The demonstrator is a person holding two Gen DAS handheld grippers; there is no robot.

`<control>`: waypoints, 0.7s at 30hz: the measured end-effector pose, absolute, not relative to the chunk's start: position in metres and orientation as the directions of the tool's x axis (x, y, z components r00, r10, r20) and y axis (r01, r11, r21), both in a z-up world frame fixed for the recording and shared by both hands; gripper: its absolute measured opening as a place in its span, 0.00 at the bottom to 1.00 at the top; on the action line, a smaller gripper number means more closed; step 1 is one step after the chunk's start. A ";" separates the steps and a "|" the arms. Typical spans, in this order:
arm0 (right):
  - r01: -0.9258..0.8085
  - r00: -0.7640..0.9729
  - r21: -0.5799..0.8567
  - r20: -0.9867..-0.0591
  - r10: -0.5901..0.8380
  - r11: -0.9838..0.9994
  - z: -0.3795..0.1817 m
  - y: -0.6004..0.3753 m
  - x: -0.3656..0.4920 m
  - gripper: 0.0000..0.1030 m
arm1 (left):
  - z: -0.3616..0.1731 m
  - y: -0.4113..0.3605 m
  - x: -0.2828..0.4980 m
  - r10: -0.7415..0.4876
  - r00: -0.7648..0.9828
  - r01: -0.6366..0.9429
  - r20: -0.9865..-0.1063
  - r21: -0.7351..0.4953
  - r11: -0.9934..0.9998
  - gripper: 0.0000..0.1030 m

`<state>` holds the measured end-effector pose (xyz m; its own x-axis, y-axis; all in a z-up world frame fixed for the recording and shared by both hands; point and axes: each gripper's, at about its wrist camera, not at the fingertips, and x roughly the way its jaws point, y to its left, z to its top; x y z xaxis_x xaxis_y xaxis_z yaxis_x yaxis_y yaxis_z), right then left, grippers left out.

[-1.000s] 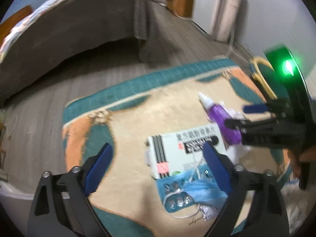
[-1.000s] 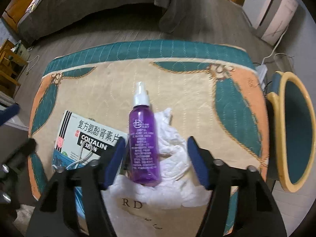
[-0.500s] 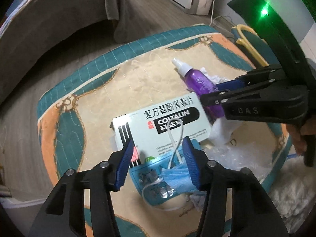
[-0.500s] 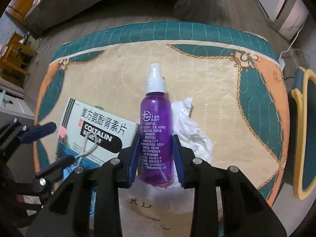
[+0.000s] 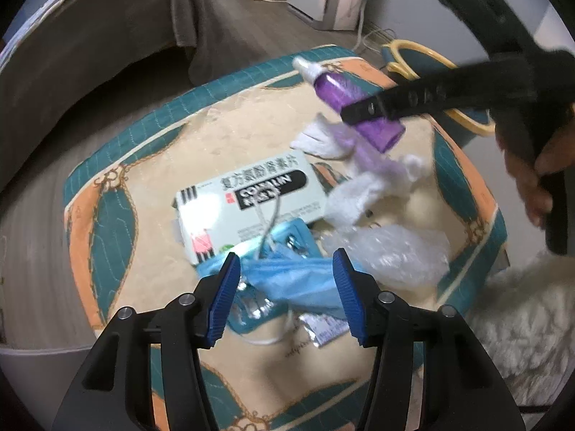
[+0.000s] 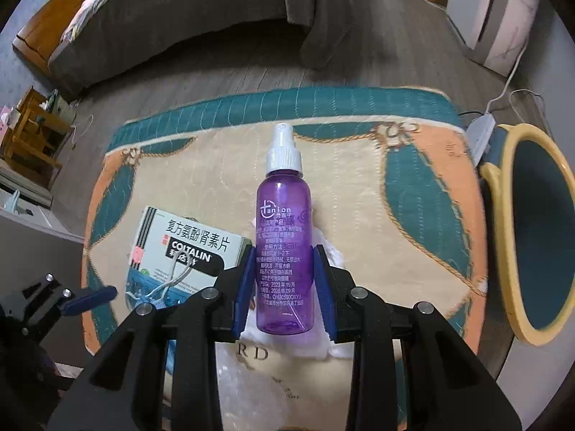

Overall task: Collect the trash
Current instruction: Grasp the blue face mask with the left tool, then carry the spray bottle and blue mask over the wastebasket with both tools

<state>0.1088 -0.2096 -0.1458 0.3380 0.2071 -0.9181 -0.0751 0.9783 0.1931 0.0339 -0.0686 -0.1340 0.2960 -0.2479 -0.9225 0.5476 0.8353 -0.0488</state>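
My right gripper [image 6: 284, 280] is shut on a purple spray bottle [image 6: 284, 237] with a white nozzle and holds it lifted above the quilted mat [image 6: 359, 194]; it also shows in the left wrist view [image 5: 355, 111]. My left gripper [image 5: 285, 294] is open, its fingers either side of a blue face mask [image 5: 294, 276]. A white Coltalin medicine box [image 5: 248, 201] lies just beyond the mask, also in the right wrist view [image 6: 187, 251]. Crumpled white tissue [image 5: 345, 197] and clear plastic wrap [image 5: 391, 255] lie to the right.
A teal bin with a yellow rim [image 6: 539, 230] stands right of the mat, also in the left wrist view [image 5: 424, 61]. A foil blister pack [image 5: 323, 327] lies near my left fingers. A bed with grey cover [image 6: 179, 10] is behind. White fluffy fabric [image 5: 521, 323] lies at right.
My right gripper closed on the purple bottle and lifted it off the tissue. My left gripper moved down over the blue mask and opened wider.
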 end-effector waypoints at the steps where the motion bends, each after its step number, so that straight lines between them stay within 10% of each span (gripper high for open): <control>1: -0.069 0.345 0.200 -0.915 0.211 0.977 -0.140 -0.212 0.105 0.31 | -0.135 -0.071 0.031 -0.252 0.289 0.561 -0.924 -0.050 0.826 0.54; 7: -0.065 0.428 0.187 -0.882 0.197 0.980 -0.095 -0.227 0.077 0.31 | -0.151 -0.101 0.008 -0.191 0.281 0.690 -0.941 0.060 0.722 0.58; 12: -0.033 0.466 0.177 -0.868 0.172 0.984 -0.079 -0.244 0.053 0.31 | -0.157 -0.112 0.004 -0.170 0.257 0.726 -0.951 0.074 0.684 0.21; 21: -0.001 0.491 0.146 -0.862 0.127 0.989 -0.080 -0.264 0.046 0.31 | -0.096 -0.092 0.018 -0.252 0.421 0.623 -0.872 0.076 0.779 0.13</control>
<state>0.0462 -0.2644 -0.0798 0.4913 0.1271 -0.8616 -0.0006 0.9893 0.1456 0.0181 -0.0917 -0.0965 0.4205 -0.2518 -0.8716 0.6229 0.7786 0.0756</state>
